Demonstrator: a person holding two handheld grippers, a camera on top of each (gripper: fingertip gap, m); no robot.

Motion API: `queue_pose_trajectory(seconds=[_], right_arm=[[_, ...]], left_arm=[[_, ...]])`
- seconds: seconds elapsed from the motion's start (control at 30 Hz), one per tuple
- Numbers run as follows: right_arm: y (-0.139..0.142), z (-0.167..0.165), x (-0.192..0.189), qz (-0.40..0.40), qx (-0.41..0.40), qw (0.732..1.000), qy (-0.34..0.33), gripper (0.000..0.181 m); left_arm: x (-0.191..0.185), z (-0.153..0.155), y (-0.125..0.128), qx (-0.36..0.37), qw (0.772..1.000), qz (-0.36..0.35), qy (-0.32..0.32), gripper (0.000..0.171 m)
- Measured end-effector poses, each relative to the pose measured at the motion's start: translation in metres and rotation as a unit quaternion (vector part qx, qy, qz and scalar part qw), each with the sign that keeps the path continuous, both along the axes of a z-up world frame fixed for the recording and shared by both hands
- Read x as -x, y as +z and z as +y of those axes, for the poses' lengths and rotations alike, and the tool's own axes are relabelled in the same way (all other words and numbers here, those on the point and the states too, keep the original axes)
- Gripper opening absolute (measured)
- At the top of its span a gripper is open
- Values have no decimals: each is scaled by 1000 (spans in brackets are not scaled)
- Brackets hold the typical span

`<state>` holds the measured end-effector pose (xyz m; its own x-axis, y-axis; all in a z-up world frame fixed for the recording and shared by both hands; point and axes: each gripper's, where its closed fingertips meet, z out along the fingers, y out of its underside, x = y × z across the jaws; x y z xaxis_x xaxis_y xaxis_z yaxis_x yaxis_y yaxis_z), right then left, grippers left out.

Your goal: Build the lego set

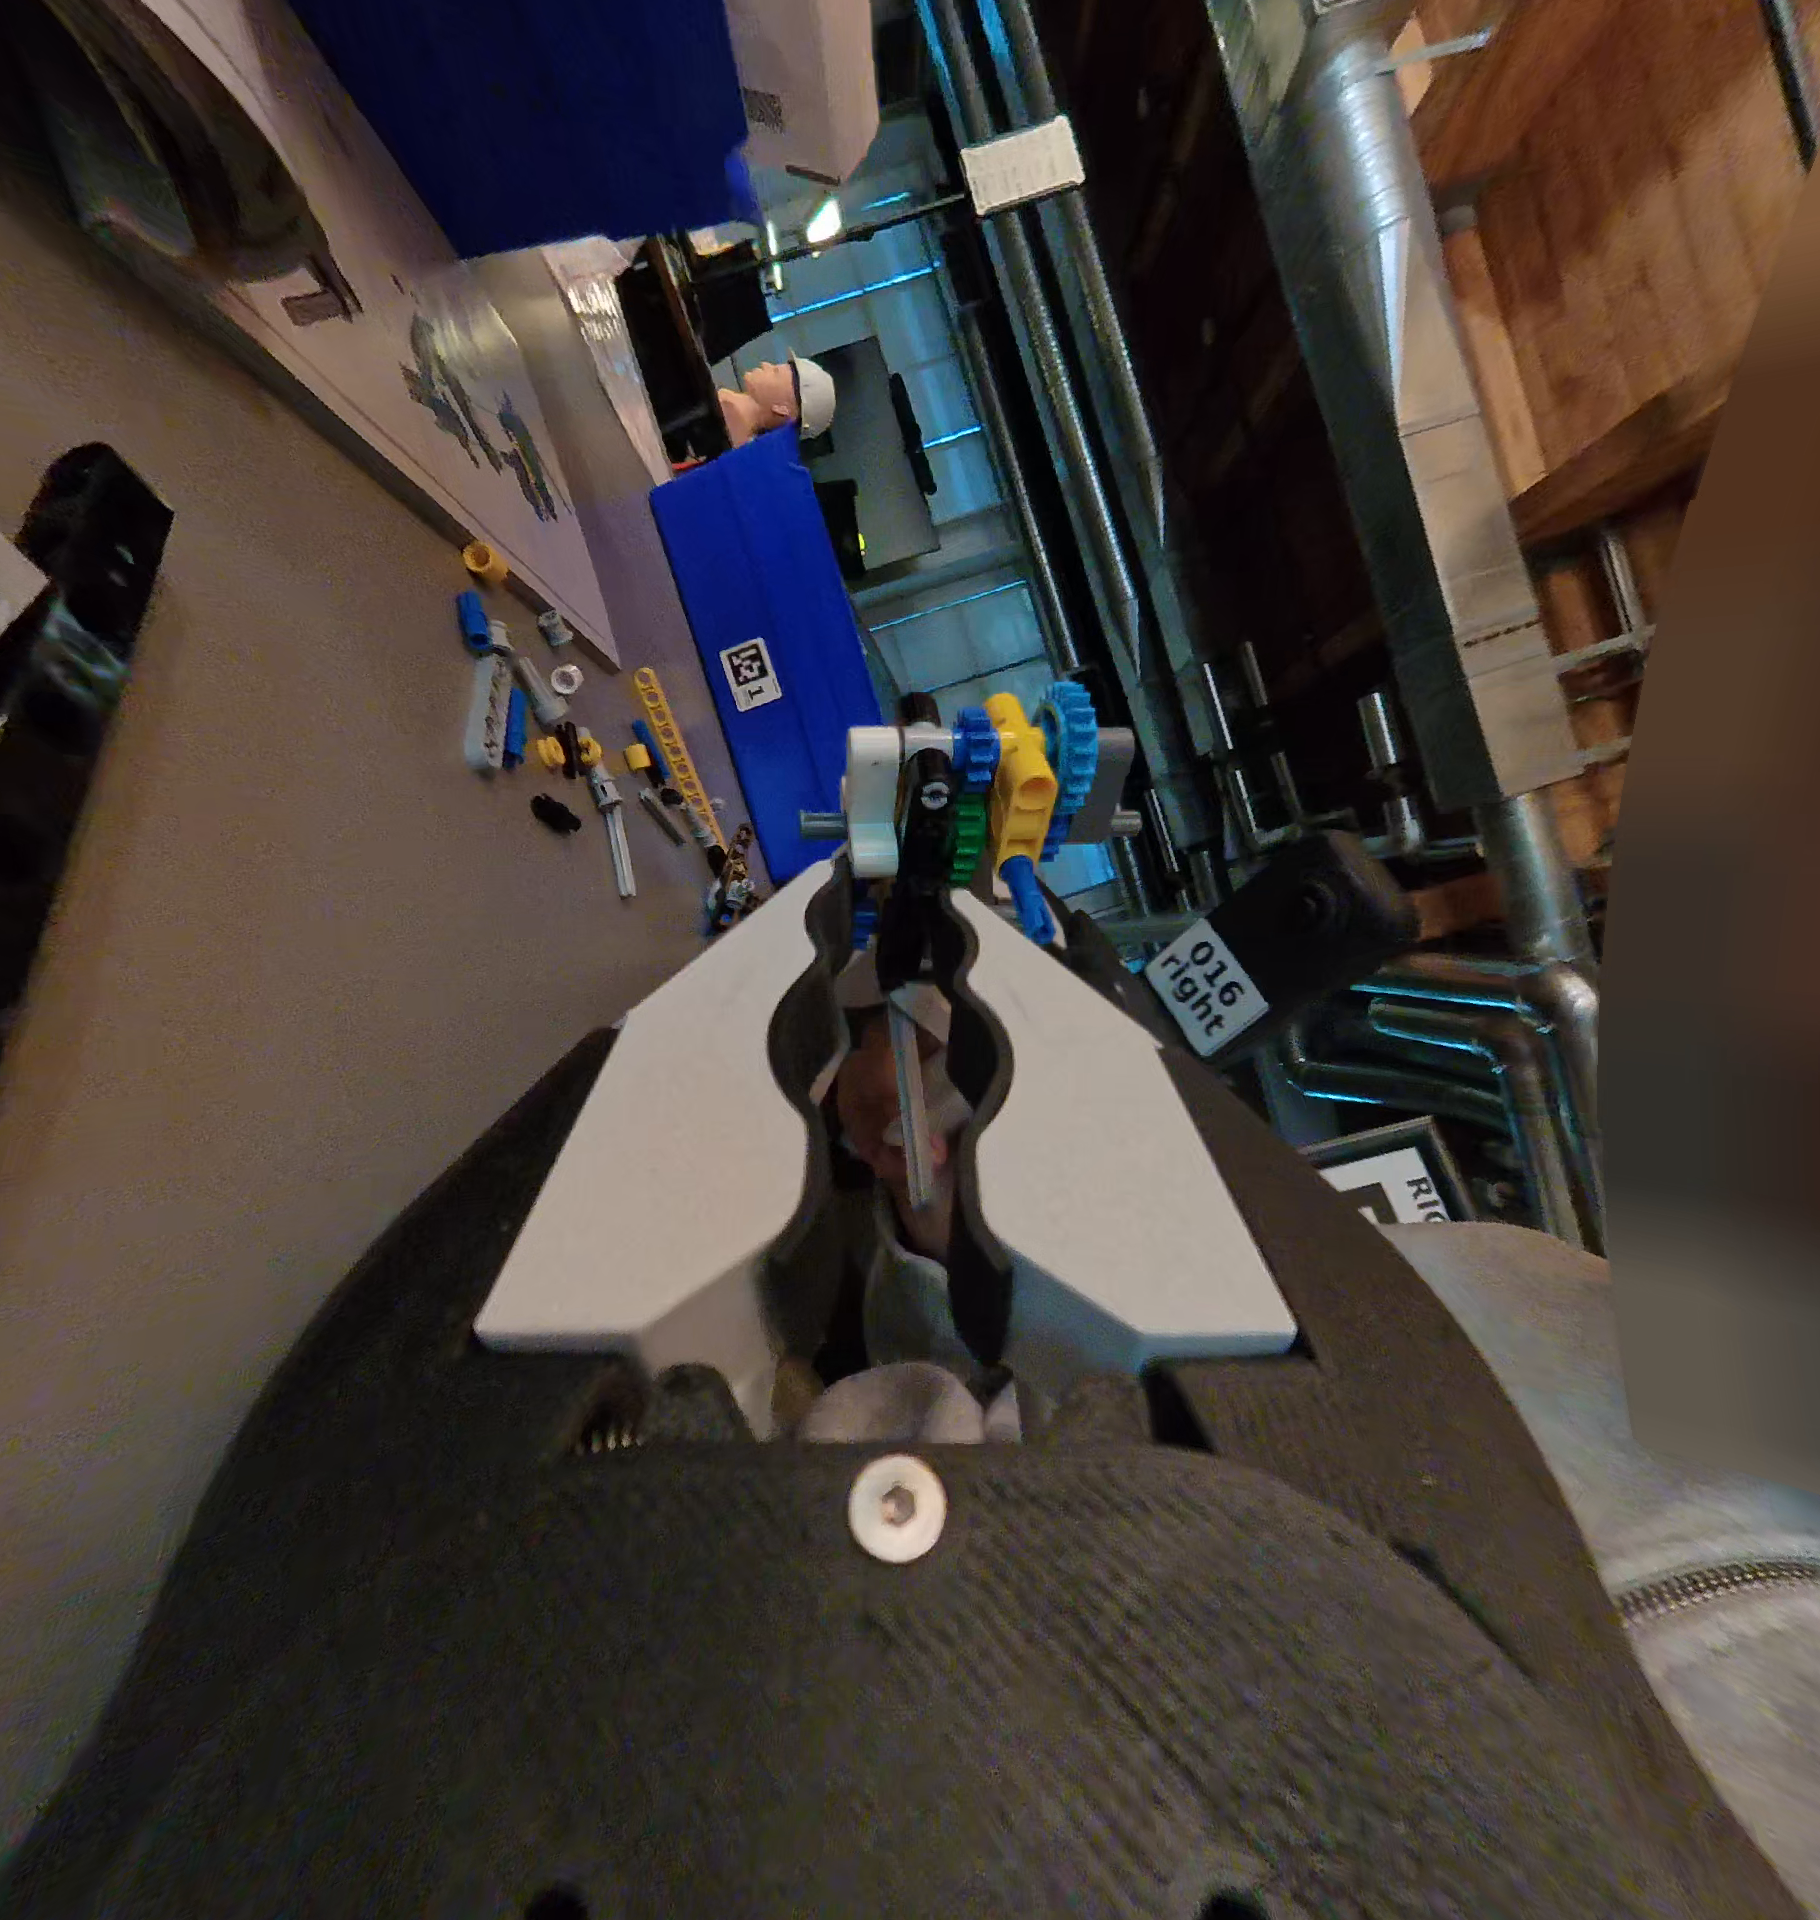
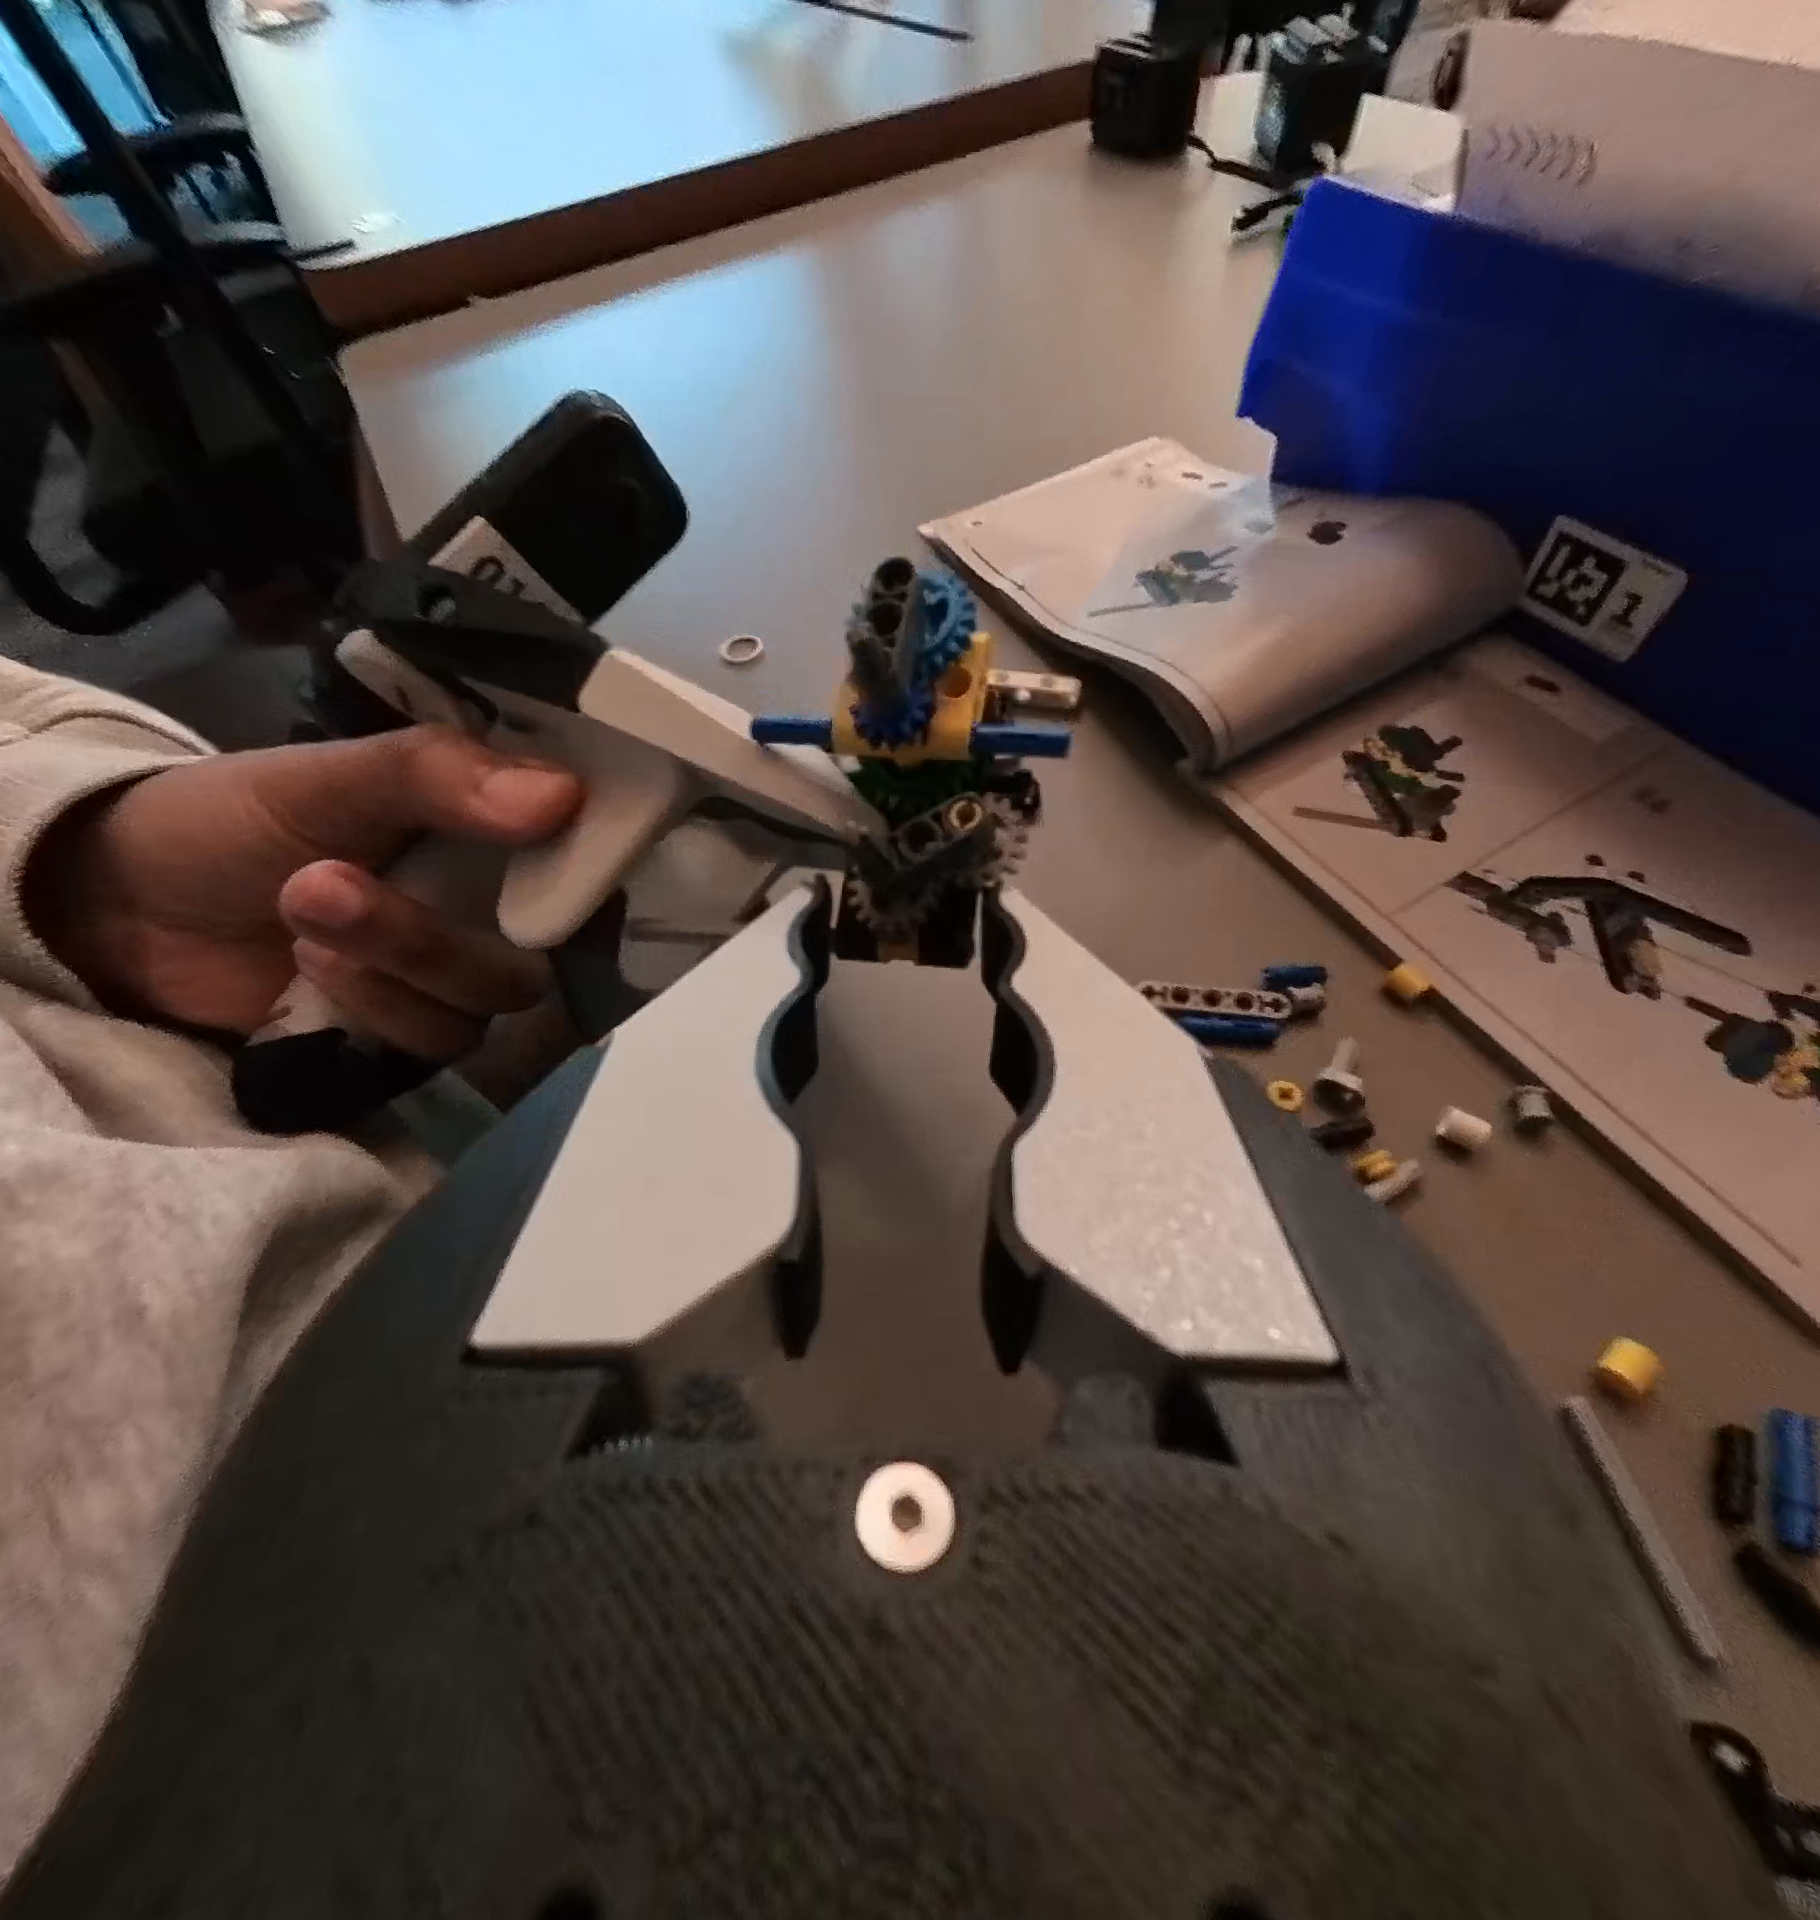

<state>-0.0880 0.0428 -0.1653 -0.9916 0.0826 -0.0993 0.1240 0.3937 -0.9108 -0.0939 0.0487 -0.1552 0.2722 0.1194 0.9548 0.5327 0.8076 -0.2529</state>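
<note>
A small lego assembly [image 1: 979, 800] of blue and green gears, a yellow block, a white beam and grey axles is held in the air above the table. My left gripper [image 1: 911, 904] is shut on its black beam. In the right wrist view the assembly [image 2: 911, 727] stands upright just past my right gripper [image 2: 904, 920], whose jaws are closed against the dark lower end with its grey gear. The left gripper [image 2: 833, 821] comes in from the left, held by a hand [image 2: 293, 852], and its tips meet the assembly's middle.
Loose lego parts [image 2: 1353, 1101] lie on the grey table [image 2: 885, 364] to the right, also seen in the left wrist view [image 1: 594, 727]. An instruction booklet [image 2: 1249, 623] and an open sheet [image 2: 1508, 935] lie beyond them. A blue bin [image 2: 1560, 364] stands at the far right. Only a small space, under 4 cm, lies between the two pairs of fingers.
</note>
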Motion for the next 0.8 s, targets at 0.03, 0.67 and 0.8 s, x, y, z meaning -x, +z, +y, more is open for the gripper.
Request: queue_pose_trajectory(seconds=[0.03, 0.67, 0.8], right_arm=[[-1, 0, 1, 5, -6, 1000, -6, 27], [-62, 41, -8, -45, -140, 987, 60, 25], [-62, 44, -10, -57, -140, 985, 80, 25]], left_arm=[[0, 1, 0, 3, 1000, 1, 2, 12], [-30, -19, -6, 234, 972, 9, 1, 40], [-29, -12, -13, 337, 940, 41, -31, 41]])
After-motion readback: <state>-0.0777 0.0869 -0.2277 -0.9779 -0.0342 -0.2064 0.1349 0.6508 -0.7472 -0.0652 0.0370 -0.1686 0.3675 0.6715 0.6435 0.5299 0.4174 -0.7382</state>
